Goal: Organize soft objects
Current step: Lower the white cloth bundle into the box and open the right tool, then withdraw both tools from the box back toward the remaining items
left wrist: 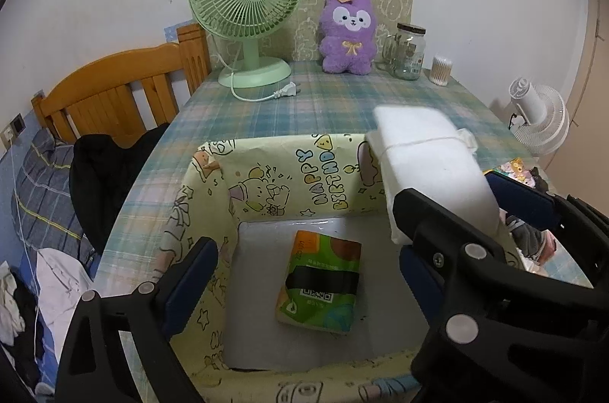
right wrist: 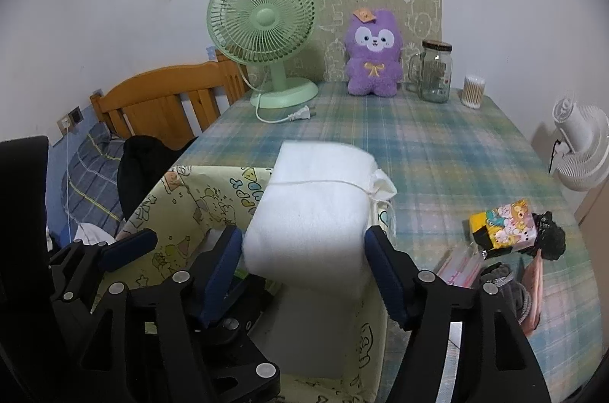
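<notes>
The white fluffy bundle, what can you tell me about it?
The white bundle looks like soft, thick, folded padding, tied around with a thin white string. A bit of thinner white cloth pokes out at its far side. The right gripper squeezes it between blue pads, one on each side, and holds it above the yellow cartoon-print box, over the box's right edge.

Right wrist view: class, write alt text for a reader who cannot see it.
The right gripper clamps a white folded cloth bundle tied with string, above a yellow cartoon-print box on a plaid tablecloth. Behind stand a green fan, a purple plush toy and a glass jar.
</notes>
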